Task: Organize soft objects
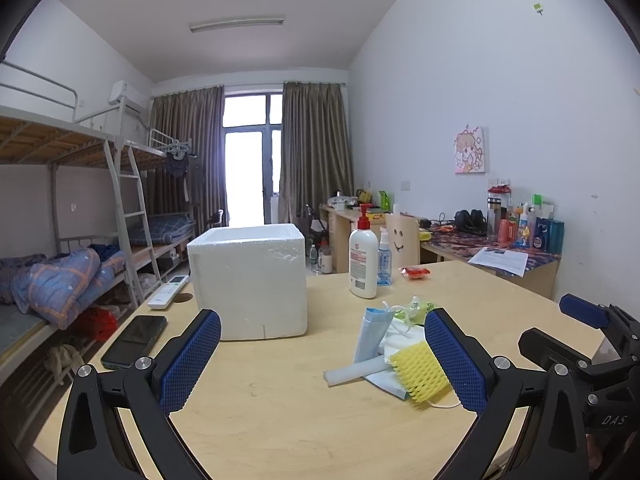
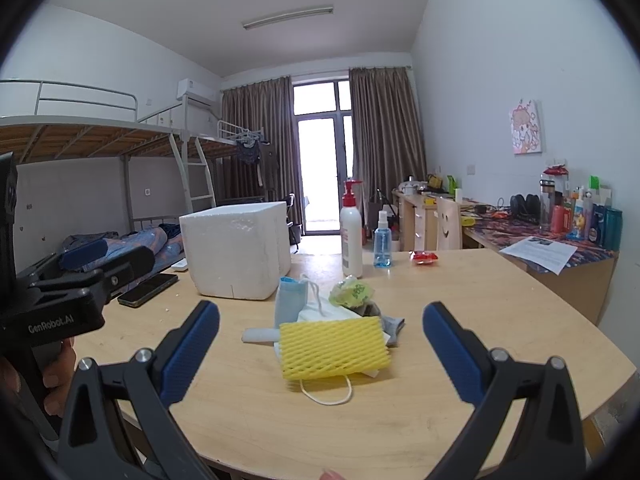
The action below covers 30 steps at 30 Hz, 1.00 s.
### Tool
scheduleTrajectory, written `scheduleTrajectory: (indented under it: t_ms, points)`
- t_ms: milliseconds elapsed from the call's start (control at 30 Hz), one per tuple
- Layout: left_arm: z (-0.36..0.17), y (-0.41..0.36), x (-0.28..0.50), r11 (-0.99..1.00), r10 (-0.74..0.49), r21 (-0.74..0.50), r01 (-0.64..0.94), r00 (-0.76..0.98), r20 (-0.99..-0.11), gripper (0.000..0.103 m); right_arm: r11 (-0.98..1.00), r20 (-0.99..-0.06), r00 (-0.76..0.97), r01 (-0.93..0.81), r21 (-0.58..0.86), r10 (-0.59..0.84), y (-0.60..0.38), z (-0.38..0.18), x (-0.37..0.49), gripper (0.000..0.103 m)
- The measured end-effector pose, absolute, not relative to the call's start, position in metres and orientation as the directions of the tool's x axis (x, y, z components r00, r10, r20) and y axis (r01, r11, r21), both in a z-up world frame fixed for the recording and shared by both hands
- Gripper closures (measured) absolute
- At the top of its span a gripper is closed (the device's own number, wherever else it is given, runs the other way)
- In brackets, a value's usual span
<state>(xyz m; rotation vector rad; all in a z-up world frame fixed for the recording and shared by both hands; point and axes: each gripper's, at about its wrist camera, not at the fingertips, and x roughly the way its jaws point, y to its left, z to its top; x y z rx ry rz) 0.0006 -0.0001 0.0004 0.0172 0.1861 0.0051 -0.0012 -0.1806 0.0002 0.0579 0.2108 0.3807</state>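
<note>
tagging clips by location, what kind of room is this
Most likely a shared dorm room: metal bunk beds with a ladder line one wall, a row of desks crowded with bottles and headphones lines the other, and a curtained balcony door closes the far end.

white box point(image 2: 236, 252) interior hidden, mask point(image 2: 320, 390) mostly under yellow foam net point(image 2: 334, 346), bottle labels unreadable
</note>
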Motion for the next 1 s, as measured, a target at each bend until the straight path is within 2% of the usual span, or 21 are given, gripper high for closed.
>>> scheduleTrajectory:
  t_ms: [700, 1000]
  points:
    - [-0.003, 0.001, 0.007, 1.0, 0.017, 0.007, -0.016, 0.979, -0.201, 0.001, 0.929, -0.196, 0.908, -0.356, 0.103, 0.37, -0.188, -0.001, 0.0, 0.0]
    - [-0.007, 0.005, 0.032, 1.0, 0.003, 0.005, -0.002, 0.97, -0.244, 0.001, 0.935, -0.25, 0.901, -0.339, 0.108, 0.355, -0.189, -0.006, 0.021, 0.0]
